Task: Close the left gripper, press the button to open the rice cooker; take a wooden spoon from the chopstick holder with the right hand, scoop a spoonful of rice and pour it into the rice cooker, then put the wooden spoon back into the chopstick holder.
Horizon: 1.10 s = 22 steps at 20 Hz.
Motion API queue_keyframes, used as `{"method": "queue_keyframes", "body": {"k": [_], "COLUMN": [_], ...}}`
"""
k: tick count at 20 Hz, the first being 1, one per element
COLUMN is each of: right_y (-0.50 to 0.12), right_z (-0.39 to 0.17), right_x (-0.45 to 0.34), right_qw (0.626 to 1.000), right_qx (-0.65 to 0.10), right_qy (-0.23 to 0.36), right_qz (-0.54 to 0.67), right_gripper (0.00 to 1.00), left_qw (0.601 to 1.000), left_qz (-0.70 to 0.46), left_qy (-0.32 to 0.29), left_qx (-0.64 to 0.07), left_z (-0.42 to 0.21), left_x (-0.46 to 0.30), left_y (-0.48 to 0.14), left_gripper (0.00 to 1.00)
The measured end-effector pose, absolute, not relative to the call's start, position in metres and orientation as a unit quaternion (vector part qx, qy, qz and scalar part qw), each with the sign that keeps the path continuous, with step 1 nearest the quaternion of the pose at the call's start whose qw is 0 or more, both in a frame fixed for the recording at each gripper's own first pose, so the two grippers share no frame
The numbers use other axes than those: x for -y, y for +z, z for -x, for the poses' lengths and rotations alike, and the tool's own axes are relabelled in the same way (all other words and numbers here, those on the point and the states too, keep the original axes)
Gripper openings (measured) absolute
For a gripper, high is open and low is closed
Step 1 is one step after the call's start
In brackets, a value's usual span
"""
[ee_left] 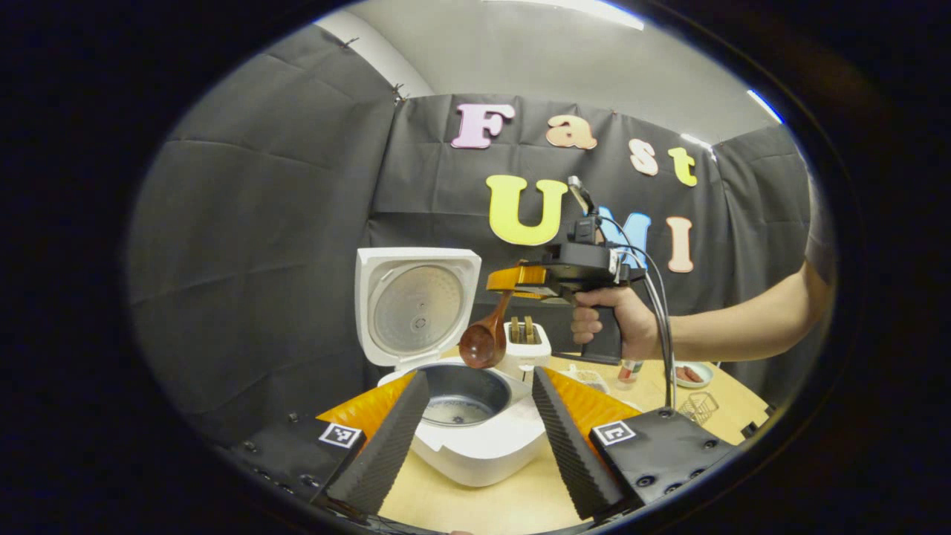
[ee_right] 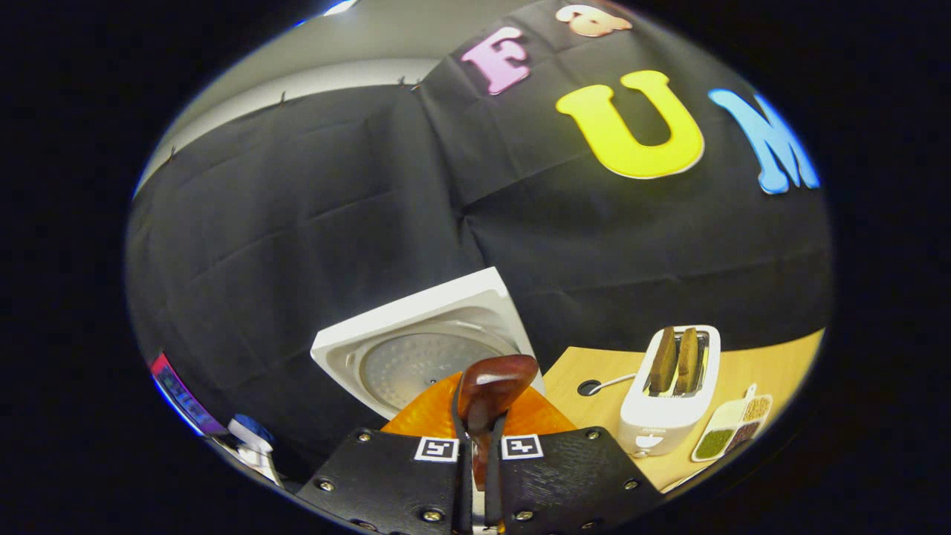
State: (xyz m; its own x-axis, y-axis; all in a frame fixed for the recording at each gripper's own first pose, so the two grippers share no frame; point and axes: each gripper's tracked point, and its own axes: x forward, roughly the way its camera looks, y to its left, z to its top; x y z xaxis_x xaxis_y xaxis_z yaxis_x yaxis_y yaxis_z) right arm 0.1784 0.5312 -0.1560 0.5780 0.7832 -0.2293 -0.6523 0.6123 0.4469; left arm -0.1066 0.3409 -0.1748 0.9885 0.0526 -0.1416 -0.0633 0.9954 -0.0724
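Note:
The white rice cooker (ee_left: pixel 475 453) stands open on the table, its lid (ee_left: pixel 416 305) raised upright and a little rice lying in the dark inner pot (ee_left: pixel 461 397). My left gripper (ee_left: pixel 479 379) is open, its fingers on either side of the pot in the left gripper view. Farther off, a hand holds my right gripper (ee_left: pixel 511 290) above the pot's far rim, shut on the handle of a wooden spoon (ee_left: pixel 483 342) whose bowl hangs tilted down over the pot. In the right gripper view, the right gripper (ee_right: pixel 479 438) clamps the spoon (ee_right: pixel 494 386) in front of the lid (ee_right: pixel 423 357).
A white toaster (ee_left: pixel 526 342) (ee_right: pixel 669 386) with two slices stands behind the cooker. A divided dish of grains (ee_right: pixel 732 431) lies beside it. A small bowl (ee_left: pixel 691 374), a small bottle (ee_left: pixel 630 369) and a wire basket (ee_left: pixel 698 405) sit on the wooden table (ee_left: pixel 475 505) to the right.

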Motion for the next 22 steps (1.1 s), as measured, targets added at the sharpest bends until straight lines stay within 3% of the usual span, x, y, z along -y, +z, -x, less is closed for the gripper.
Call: {"method": "queue_keyframes", "body": {"k": [8, 22], "right_y": [-0.131, -0.098], "right_z": [-0.178, -0.138], "right_x": [-0.430, -0.225], "right_qw": [0.861, 0.891], "right_qx": [-0.214, -0.163], "right_qy": [0.348, 0.241], "right_qz": [-0.303, -0.348], "right_gripper": [0.07, 0.07], "left_qw": [0.997, 0.997], "left_qz": [0.029, 0.017], "left_qy": [-0.010, -0.068], "left_qx": [-0.068, -0.044], "left_z": [0.102, 0.026], "left_x": [-0.331, -0.241], "left_y": [-0.173, -0.129], "left_gripper": [0.97, 0.97]}}
